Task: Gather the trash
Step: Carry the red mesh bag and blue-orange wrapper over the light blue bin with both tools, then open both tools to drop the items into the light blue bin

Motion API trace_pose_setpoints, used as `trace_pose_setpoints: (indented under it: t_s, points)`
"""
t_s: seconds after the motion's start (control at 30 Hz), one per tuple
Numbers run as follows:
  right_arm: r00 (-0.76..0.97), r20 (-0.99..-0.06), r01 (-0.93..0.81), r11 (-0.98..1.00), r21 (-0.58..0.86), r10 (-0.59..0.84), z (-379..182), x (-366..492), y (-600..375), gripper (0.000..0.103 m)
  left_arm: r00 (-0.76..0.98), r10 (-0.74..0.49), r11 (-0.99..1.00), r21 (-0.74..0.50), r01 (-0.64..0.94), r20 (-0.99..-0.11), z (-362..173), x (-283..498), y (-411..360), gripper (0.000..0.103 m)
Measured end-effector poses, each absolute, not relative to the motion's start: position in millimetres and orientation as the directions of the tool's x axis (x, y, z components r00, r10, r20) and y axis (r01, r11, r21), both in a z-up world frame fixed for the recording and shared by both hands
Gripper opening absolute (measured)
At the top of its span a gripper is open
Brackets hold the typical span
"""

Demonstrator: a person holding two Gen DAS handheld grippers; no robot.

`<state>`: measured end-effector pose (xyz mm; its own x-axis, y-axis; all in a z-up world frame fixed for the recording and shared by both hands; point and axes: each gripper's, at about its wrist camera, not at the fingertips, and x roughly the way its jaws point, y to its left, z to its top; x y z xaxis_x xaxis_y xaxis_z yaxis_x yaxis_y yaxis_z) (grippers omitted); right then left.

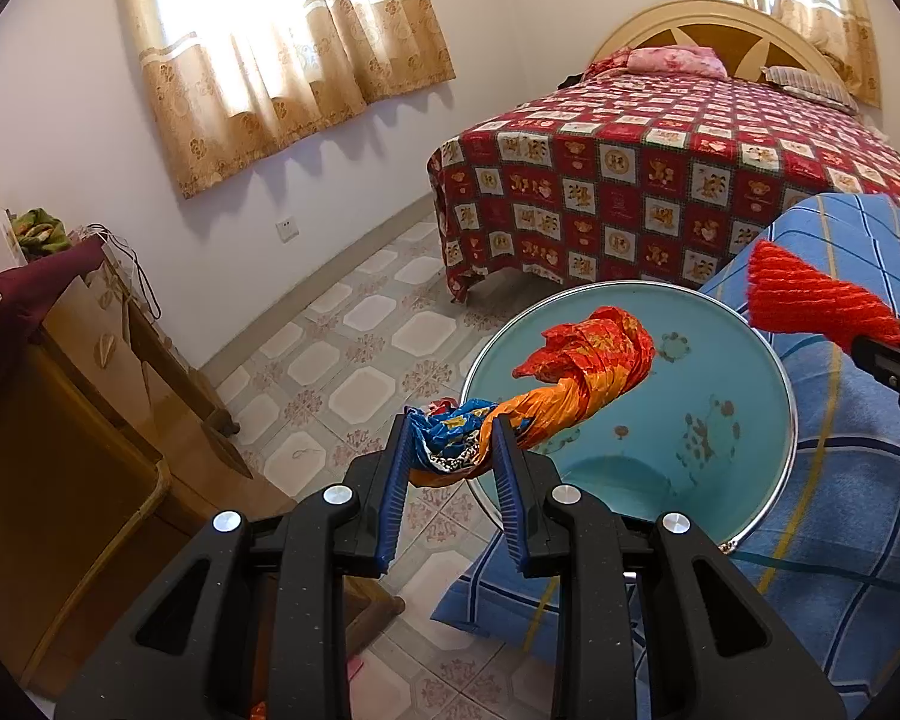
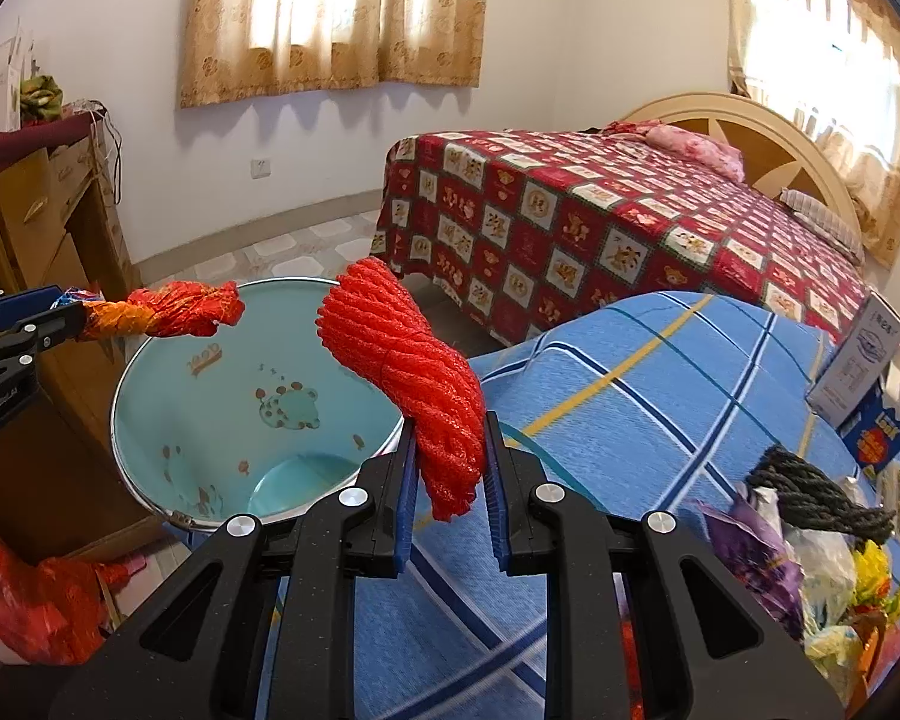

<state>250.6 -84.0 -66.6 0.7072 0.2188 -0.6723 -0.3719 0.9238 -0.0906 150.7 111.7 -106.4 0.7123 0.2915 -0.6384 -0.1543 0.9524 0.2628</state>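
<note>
In a tiled bedroom, our left gripper (image 1: 450, 450) clenches a twisted wrapper (image 1: 570, 372) stretching ahead of its fingers over the bin (image 1: 774, 372); our right gripper (image 2: 448, 462), clamping red netting (image 2: 414, 372), sits just short of the rim.

Home bedroom: bed (image 1: 660, 174), curtains (image 1: 282, 60).

A bed (image 1: 660, 180) under a red checked bear-print cover (image 2: 600, 228) stands against the far wall, a pink pillow (image 1: 675, 59) at its arched headboard (image 2: 768, 138). Patterned gold curtains (image 1: 282, 54) filter daylight over a tiled floor (image 1: 354, 348), beside a wooden dresser (image 1: 78, 420).
</note>
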Motion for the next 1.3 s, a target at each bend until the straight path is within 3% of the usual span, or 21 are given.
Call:
trace_pose_setpoints:
  t_s: [0.73, 0.87, 0.9, 0.97, 1.3]
  points:
    - [0.691, -0.686, -0.41, 0.906, -0.109, 0.23, -70.6, 256.7, -64.1, 0.022, 0.714, 0.268, 0.959, 0.25, -0.133, -0.647, -112.5, 153.0, 104.9, 0.03]
    - [0.688, -0.68, -0.424, 0.901, -0.092, 0.254, -70.5, 255.5, -61.8, 0.041, 0.724, 0.236, 0.966, 0.235, -0.105, -0.648, -112.9, 149.7, 98.1, 0.039]
    - [0.688, -0.679, -0.424, 0.901, -0.089, 0.257, -70.7, 254.7, -62.1, 0.048, 0.725, 0.232, 0.967, 0.233, -0.1, -0.648, -112.4, 148.6, 97.0, 0.051]
    - [0.692, -0.673, -0.417, 0.905, -0.078, 0.261, -70.3, 253.3, -64.5, 0.056, 0.732, 0.233, 0.966, 0.237, -0.1, -0.64, -112.2, 146.5, 94.3, 0.06]
    - [0.726, -0.645, -0.347, 0.937, -0.042, 0.24, -52.0, 220.1, -105.8, 0.06, 0.707, 0.202, 0.97, 0.236, -0.051, -0.677, -126.0, 141.1, 77.3, 0.065]
